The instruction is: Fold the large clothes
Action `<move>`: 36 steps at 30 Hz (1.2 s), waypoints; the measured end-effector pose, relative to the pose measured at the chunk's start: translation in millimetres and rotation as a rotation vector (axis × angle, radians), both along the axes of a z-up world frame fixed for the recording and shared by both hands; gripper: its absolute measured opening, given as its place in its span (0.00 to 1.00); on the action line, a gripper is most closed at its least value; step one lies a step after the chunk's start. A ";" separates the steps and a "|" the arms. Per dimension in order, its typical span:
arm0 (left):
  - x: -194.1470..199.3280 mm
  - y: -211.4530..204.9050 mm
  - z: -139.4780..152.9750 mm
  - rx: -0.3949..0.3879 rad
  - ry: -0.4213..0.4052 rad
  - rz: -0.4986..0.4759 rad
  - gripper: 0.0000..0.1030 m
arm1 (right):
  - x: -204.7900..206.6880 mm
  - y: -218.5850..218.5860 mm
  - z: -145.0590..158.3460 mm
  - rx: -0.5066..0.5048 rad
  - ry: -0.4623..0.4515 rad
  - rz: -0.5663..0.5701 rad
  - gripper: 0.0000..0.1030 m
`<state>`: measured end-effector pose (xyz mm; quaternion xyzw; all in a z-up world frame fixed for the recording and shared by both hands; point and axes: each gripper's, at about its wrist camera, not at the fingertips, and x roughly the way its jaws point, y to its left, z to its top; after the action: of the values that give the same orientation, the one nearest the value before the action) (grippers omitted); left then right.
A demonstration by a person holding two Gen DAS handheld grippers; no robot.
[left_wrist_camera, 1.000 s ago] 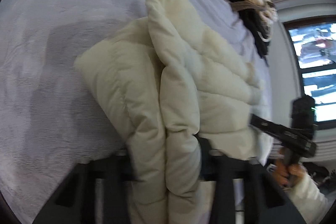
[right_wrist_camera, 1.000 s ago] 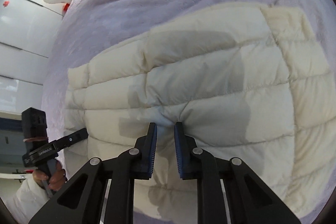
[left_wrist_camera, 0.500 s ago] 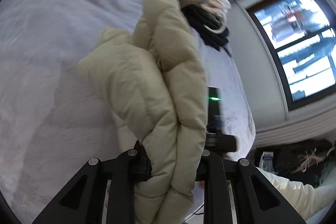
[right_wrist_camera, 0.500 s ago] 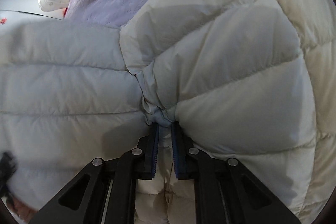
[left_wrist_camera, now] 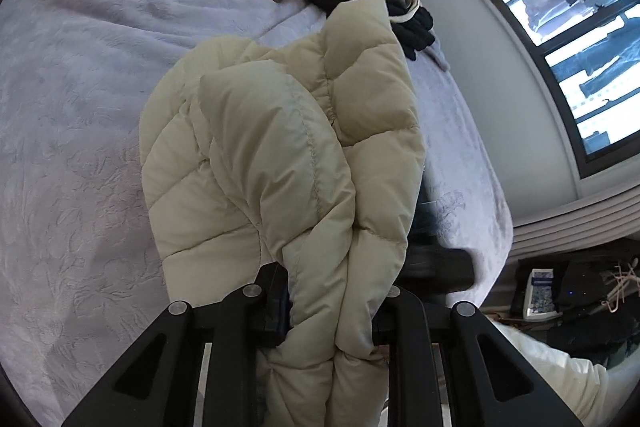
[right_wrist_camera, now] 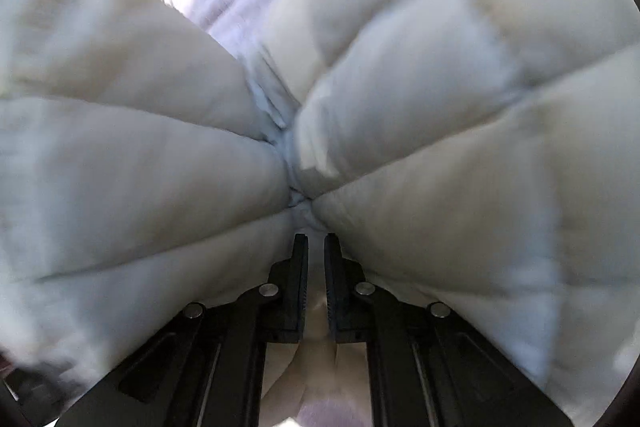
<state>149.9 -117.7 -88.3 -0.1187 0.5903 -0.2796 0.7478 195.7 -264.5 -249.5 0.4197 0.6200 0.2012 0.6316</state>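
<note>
Bed [left_wrist_camera: 80, 107]: lilac cover, other clothes heaped at far end.
Jacket [left_wrist_camera: 280, 155]: lifted, bunched, mid-fold.
Left claw [left_wrist_camera: 328, 311]: clamping jacket.
Right claw [right_wrist_camera: 316, 267]: pinching quilted fabric.
Left: lay flat, finish folds.

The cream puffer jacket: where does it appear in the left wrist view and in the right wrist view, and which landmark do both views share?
Left wrist view: the cream puffer jacket hangs bunched in the centre, clamped in the left gripper.
Right wrist view: it fills almost the whole picture, pinched at a seam by the right gripper.
Shared landmark: the lavender bedspread, a strip at top centre in the right wrist view.
</note>
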 end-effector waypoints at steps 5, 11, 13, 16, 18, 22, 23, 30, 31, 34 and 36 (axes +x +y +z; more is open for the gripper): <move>-9.2 -17.6 -9.8 0.040 0.008 -0.029 0.24 | -27.4 -75.2 48.2 -0.047 -0.110 -0.090 0.66; -10.5 -47.1 -19.5 0.080 0.008 -0.066 0.24 | -71.5 -151.2 62.2 -0.248 -0.137 -0.199 0.38; -13.0 -61.3 -24.6 0.091 0.014 -0.090 0.24 | -75.6 -155.2 42.3 -0.216 -0.082 -0.195 0.09; -15.3 -82.9 -34.2 0.101 0.014 -0.131 0.24 | -79.5 -148.9 7.0 -0.189 -0.041 -0.151 0.08; -16.9 -96.8 -40.4 0.080 0.012 -0.166 0.29 | -77.5 -149.7 -16.2 -0.152 -0.009 -0.145 0.08; -22.9 -118.5 -52.9 -0.005 0.030 -0.237 0.66 | -66.4 -144.9 -35.7 -0.090 0.011 -0.163 0.08; -25.7 -124.5 -54.7 -0.008 0.027 -0.259 0.66 | -65.2 -145.5 -38.7 -0.084 0.014 -0.156 0.08; -35.2 -142.6 -60.9 0.008 -0.004 -0.301 0.66 | -57.2 -153.1 -31.3 -0.072 0.007 -0.146 0.08; -37.1 -145.0 -61.5 0.025 -0.019 -0.305 0.66 | -59.2 -158.9 -27.1 -0.072 0.000 -0.157 0.09; -42.2 -153.8 -62.4 0.069 -0.065 -0.326 0.66 | -64.2 -177.8 -14.7 -0.085 -0.016 -0.195 0.62; -47.3 -159.2 -60.8 0.100 -0.104 -0.347 0.75 | -64.6 -191.7 -1.3 -0.069 -0.044 -0.231 0.87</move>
<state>102.5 -277.0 -149.0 0.0370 0.5757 -0.3803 0.7229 131.1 -456.2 -250.8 0.4617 0.5601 0.1146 0.6782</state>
